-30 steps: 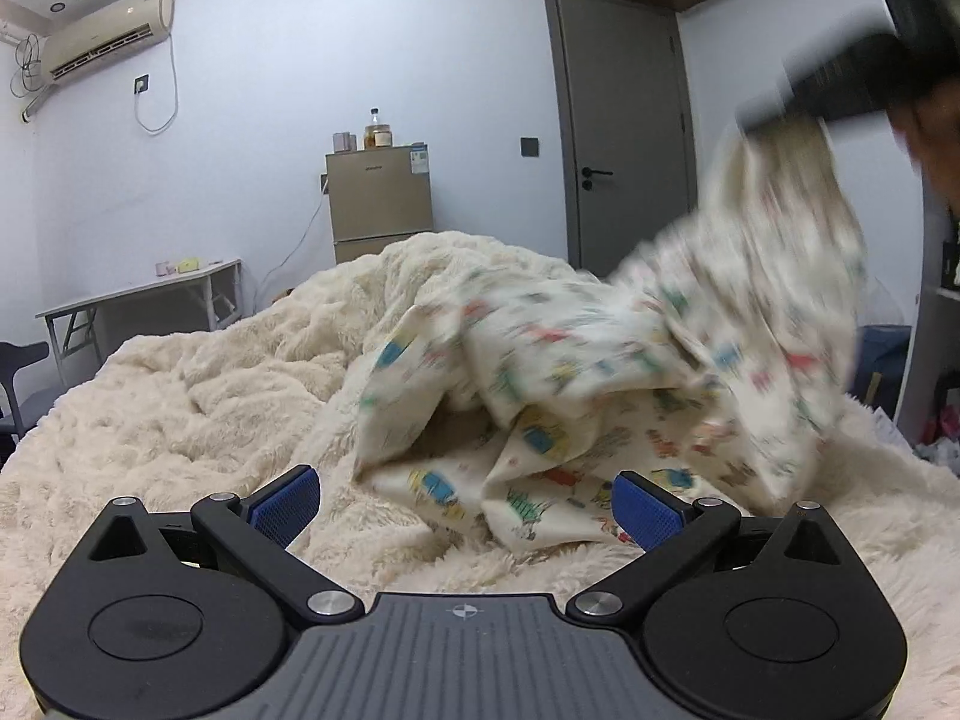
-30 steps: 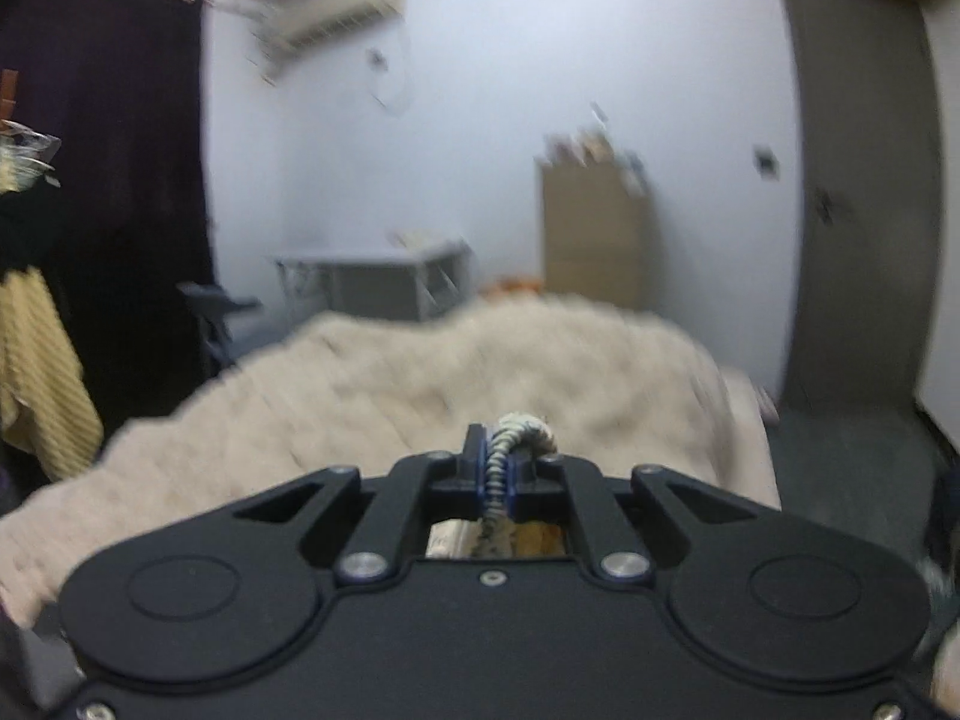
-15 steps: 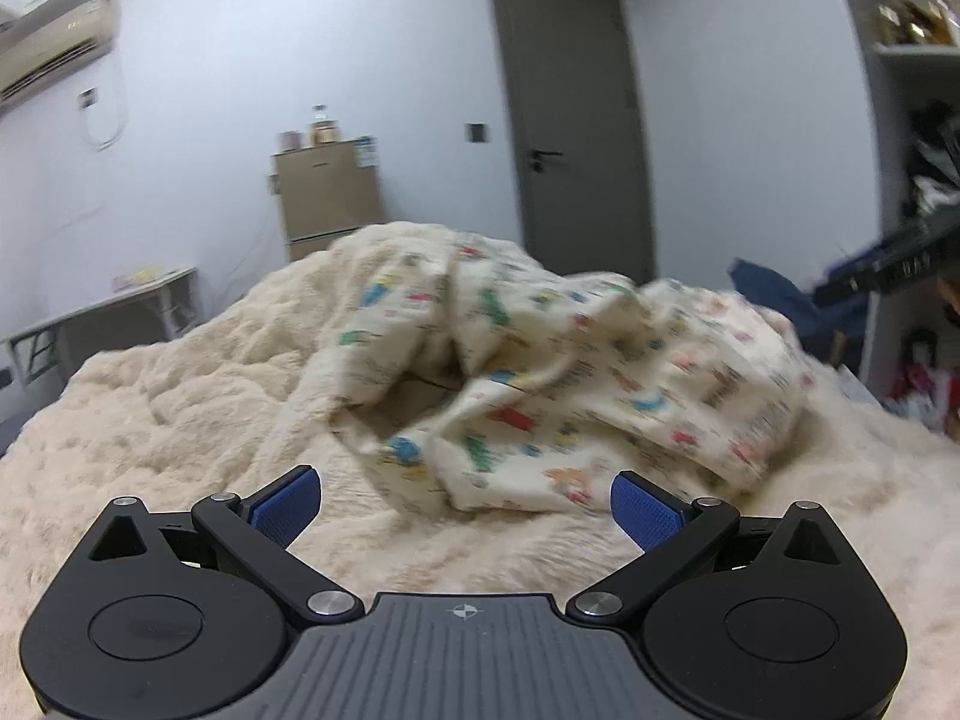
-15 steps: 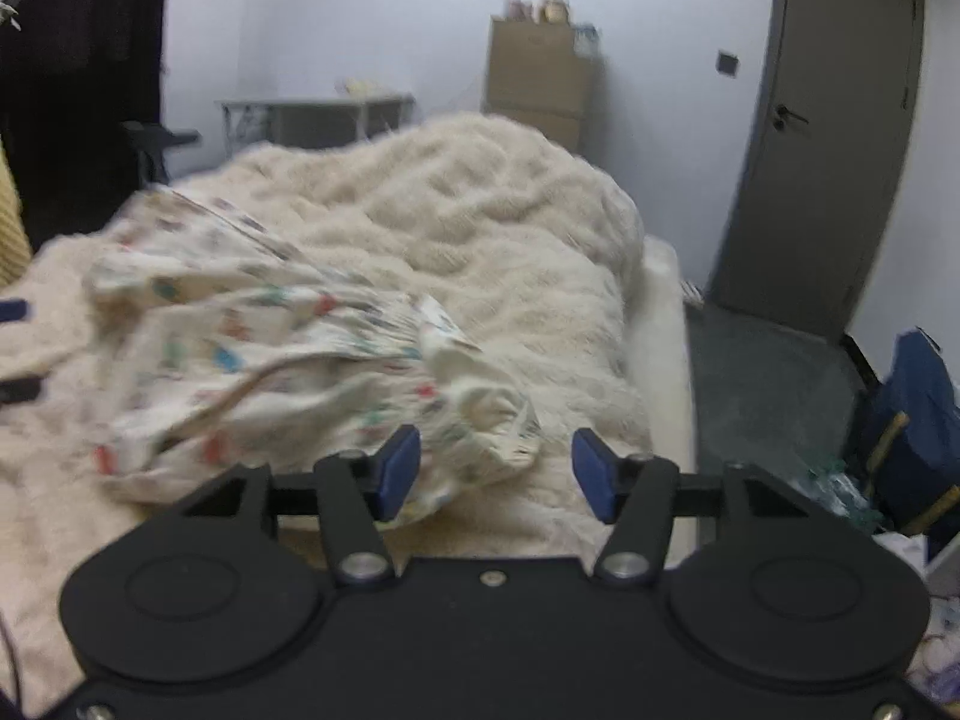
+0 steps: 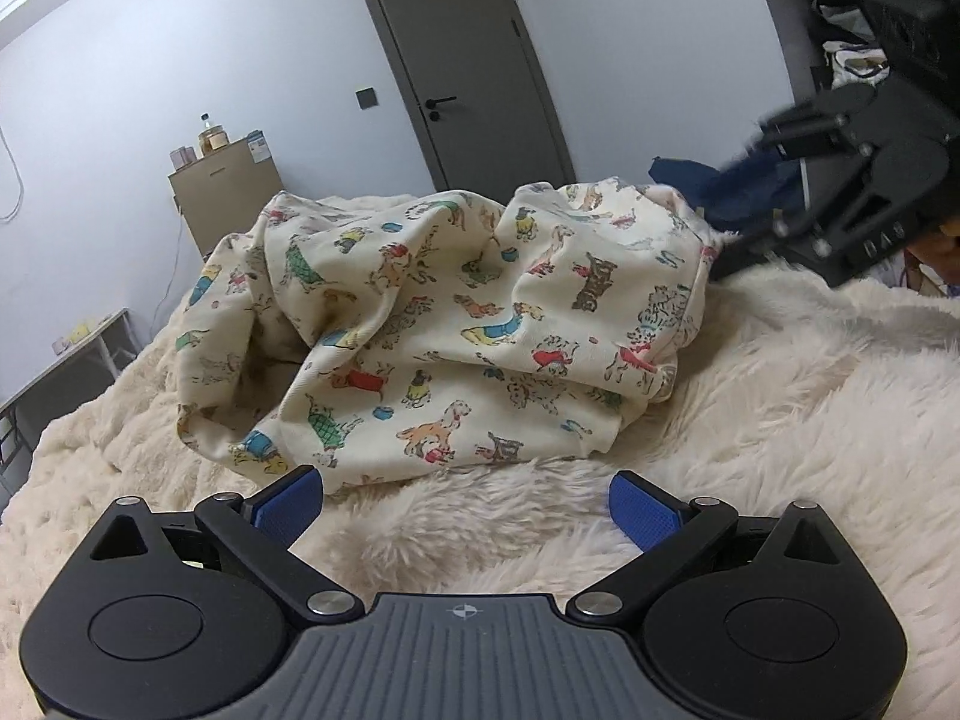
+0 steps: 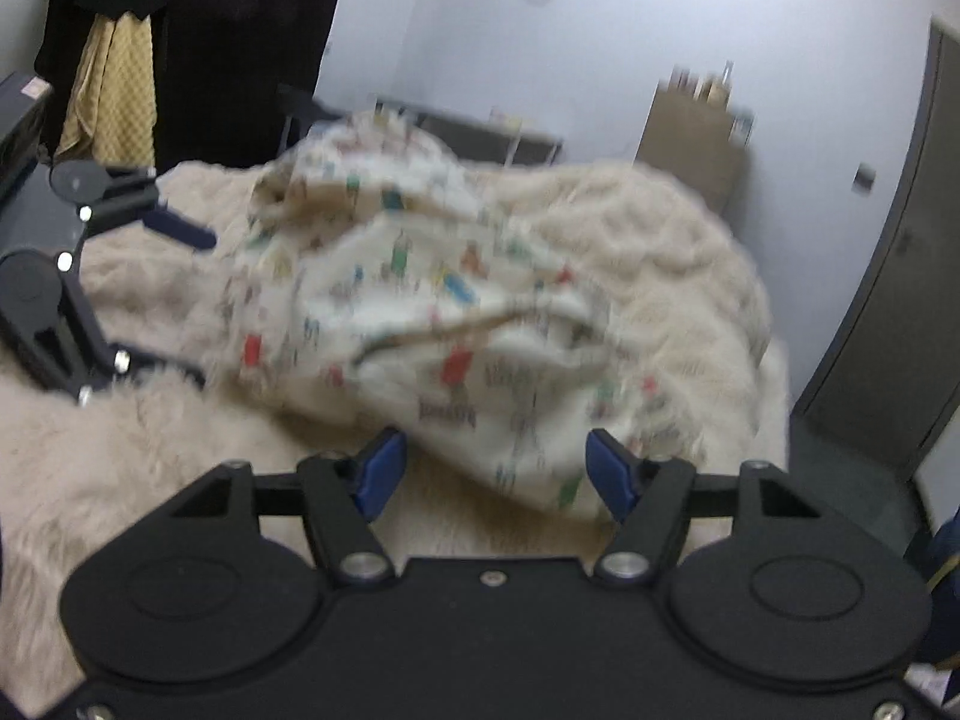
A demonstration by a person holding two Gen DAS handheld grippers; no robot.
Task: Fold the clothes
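- Left gripper (image 5: 465,501): jaws spread wide, nothing between them. The blue pads (image 5: 288,498) hover just above the fluffy cream blanket (image 5: 780,420), on the near side of the garment.
- Right gripper (image 6: 495,471): jaws spread wide, nothing clamped. The near hem of the garment lies just beyond and between the two blue pads (image 6: 381,471); contact cannot be determined, as the right wrist view is motion-blurred.
- Garment (image 5: 456,324): cream fabric printed with small coloured dogs. It lies crumpled in a loose heap on the blanket, unfolded, with deep creases and one dark hollow on its left side. The left gripper sits at one edge of the garment and the right gripper at the opposite edge.
- Cross view: in the left wrist view, the right gripper (image 5: 840,192) appears at the far right edge of the garment, close to the fabric. In the right wrist view, the left gripper (image 6: 90,276) appears to the left of the garment, jaws apart.
- Blanket: covers the bed and surrounds the garment on all sides.
- Behind the garment: a tan cabinet (image 5: 225,198) with bottles on top stands against the wall; a grey door (image 5: 462,60) is to the right of it.
- Left of the garment: a small table (image 5: 72,348) stands by the wall.
- Right of the garment: a dark blue item (image 5: 708,186) lies beyond the bed edge.
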